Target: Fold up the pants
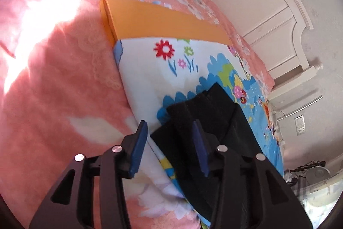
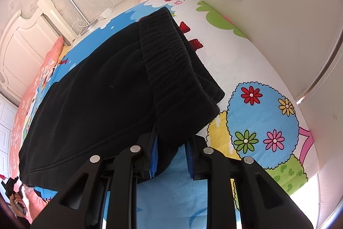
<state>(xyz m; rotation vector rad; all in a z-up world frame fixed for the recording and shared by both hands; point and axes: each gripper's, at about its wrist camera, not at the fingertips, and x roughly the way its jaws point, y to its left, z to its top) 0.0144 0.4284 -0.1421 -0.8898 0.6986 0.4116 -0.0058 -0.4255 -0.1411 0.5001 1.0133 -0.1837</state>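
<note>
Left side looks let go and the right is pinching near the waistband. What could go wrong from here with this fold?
1. The right gripper is shut on only a small bunch of the black pants below the waistband; a pull could slip it free or drag the layers askew.
2. The left gripper is open, its pads off the cloth, so that end lies unpinned on the flowered blanket and may shift.
</note>
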